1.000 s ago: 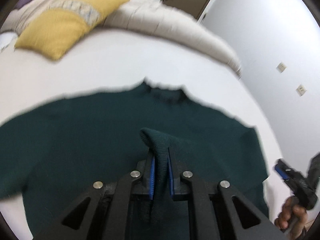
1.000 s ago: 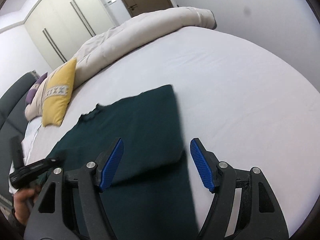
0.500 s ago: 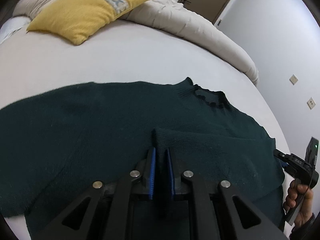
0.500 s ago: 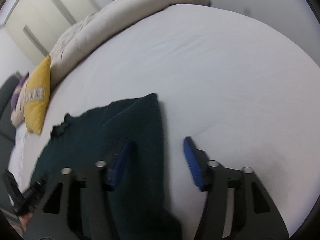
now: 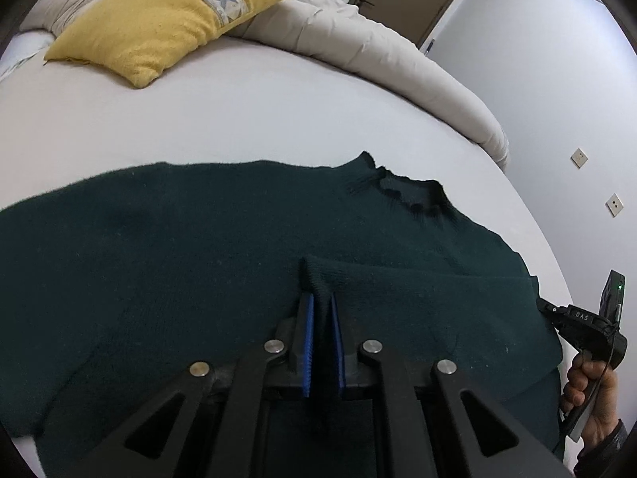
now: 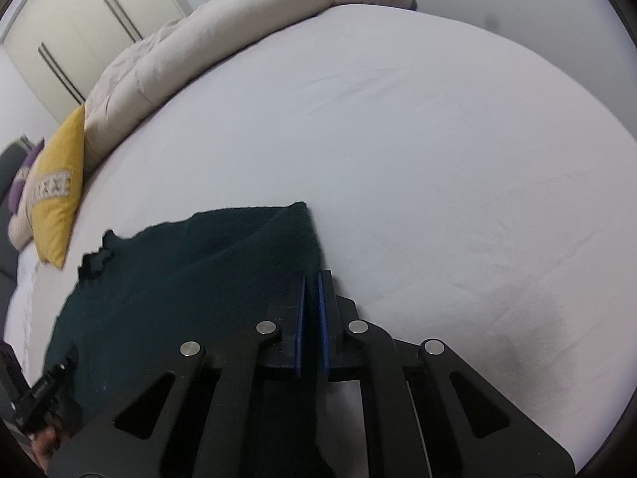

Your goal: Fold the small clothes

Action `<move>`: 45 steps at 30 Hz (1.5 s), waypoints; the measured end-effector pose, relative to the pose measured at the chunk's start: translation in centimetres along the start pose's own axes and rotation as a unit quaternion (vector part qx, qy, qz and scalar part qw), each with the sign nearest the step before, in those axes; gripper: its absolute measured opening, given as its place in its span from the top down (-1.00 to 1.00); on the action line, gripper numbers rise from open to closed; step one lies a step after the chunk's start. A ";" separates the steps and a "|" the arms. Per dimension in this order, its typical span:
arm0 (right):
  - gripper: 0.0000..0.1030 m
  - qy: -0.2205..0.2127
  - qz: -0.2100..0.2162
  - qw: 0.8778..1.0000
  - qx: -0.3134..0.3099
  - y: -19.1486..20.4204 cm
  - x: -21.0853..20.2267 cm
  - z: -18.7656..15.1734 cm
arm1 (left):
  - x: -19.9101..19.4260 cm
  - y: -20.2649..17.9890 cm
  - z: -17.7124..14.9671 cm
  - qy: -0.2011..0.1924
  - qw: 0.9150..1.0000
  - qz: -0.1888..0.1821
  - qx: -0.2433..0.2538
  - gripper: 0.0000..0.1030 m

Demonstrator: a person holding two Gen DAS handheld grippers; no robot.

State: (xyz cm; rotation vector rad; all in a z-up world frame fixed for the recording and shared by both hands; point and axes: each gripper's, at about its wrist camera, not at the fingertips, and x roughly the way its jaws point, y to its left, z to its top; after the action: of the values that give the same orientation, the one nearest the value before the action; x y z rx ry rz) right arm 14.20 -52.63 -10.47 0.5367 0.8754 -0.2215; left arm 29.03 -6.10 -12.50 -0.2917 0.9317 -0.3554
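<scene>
On the white bed (image 5: pixel 247 119) we see the dark green sweater (image 5: pixel 199 239) w/ one sleeve folded in. Left gripper (image 5: pixel 321 318) pinches that cuff; right gripper (image 6: pixel 311 302) has just closed on the side edge. Other sleeve & body folds remain.

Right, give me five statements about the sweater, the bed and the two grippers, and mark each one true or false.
1. The left gripper is shut on a fold of the dark green sweater. True.
2. The right gripper stands wide open over the sheet. False: its jaws have just been closing and now sit together at the sweater's edge.
3. The yellow pillow lies on top of the sweater. False: it lies apart from it, further up the bed.
4. A rolled beige duvet lies along the far side of the bed. True.
5. The sweater is folded into a small square. False: most of it lies spread out.
</scene>
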 end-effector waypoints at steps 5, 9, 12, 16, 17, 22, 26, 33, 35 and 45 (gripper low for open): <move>0.68 0.007 0.023 1.000 0.015 -1.0 -1.9 -0.6 | 0.0 0.6 -0.2 -0.001 1.000 -0.012 -0.011 0.76; 0.02 0.013 0.033 0.999 -0.005 -0.1 -4.6 -2.6 | -0.1 0.2 -0.4 0.001 1.000 -0.008 -0.005 0.75; 0.09 0.054 0.001 0.996 -0.065 1.7 -3.9 -4.6 | -0.2 0.3 -0.6 0.003 1.000 -0.009 -0.009 0.75; 0.79 0.058 0.004 0.996 -0.073 1.7 -3.4 -4.8 | -0.6 0.1 -0.6 0.005 1.000 -0.008 -0.007 0.75; 0.81 0.055 0.007 0.997 -0.062 1.3 -3.7 -4.5 | -0.9 0.1 -0.6 0.003 1.000 -0.009 -0.009 0.76; 0.83 0.038 -0.004 0.997 -0.066 0.7 -4.3 -4.8 | -0.4 0.1 -1.1 -0.004 1.000 -0.009 -0.009 0.74; 0.85 0.017 0.003 0.999 -0.049 -0.7 -3.4 -5.3 | 0.3 1.2 -0.8 -0.001 0.999 -0.034 -0.029 0.73; 0.39 0.002 -0.001 0.998 -0.057 -0.5 -5.2 -5.3 | -5.7 2.8 -1.1 -0.020 0.998 -0.048 -0.047 -0.10; 0.06 -0.041 -0.011 0.998 -0.055 0.4 -8.1 -5.7 | -9.5 4.6 -1.5 -0.051 0.997 -0.039 -0.043 -0.24; -0.48 -0.101 0.079 0.976 -0.174 11.2 -16.0 -12.9 | -27.1 29.8 -8.2 -0.142 0.947 0.143 -0.251 -0.27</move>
State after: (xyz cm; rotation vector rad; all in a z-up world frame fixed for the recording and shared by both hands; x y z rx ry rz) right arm -0.06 -36.80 -0.80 0.2487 0.6517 0.0241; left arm 12.59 31.39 -9.21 -0.6483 0.7535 0.1993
